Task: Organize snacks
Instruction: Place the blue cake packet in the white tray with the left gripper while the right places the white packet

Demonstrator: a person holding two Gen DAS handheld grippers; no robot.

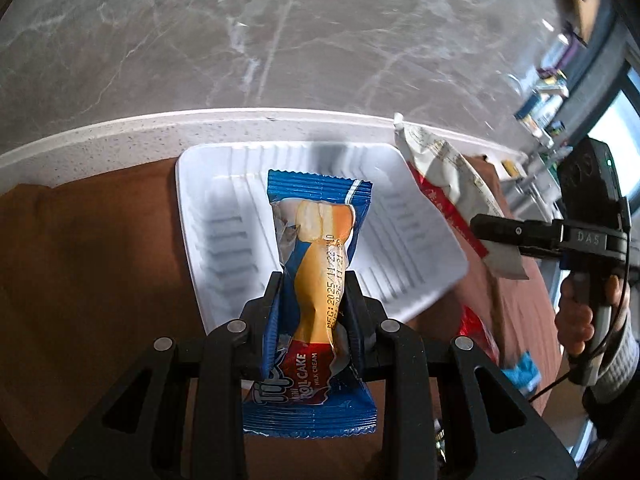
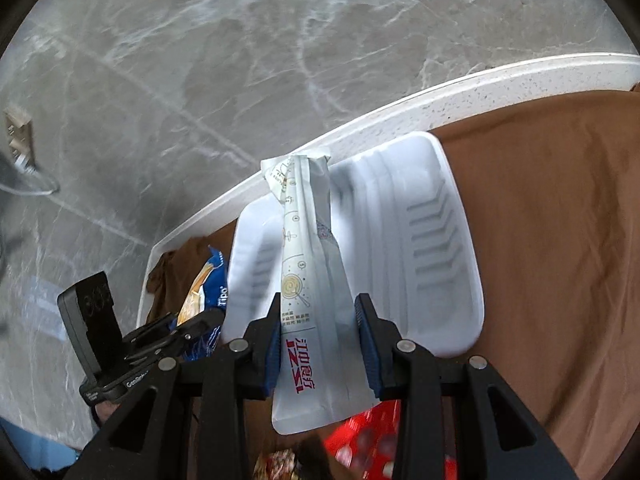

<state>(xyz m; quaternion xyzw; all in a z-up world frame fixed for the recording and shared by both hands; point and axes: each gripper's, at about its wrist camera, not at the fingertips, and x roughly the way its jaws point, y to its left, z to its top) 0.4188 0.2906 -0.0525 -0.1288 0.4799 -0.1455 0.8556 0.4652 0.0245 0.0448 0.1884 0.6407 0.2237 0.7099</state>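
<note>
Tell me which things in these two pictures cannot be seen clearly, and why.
- Red packets, right wrist view: blurred, partly behind the right gripper and its white packet.
- Date print on the blue roll cake packet, left wrist view: partly creased, unreadable.
- Shelf items, left wrist view: too small, blurred at the edge.
- White tray floor: partly covered by the packets.

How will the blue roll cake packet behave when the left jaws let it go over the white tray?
The roll cake packet looks soft: its film creases where the left gripper pinches it. It is probably light and should land flat in the white tray, not roll.
</note>
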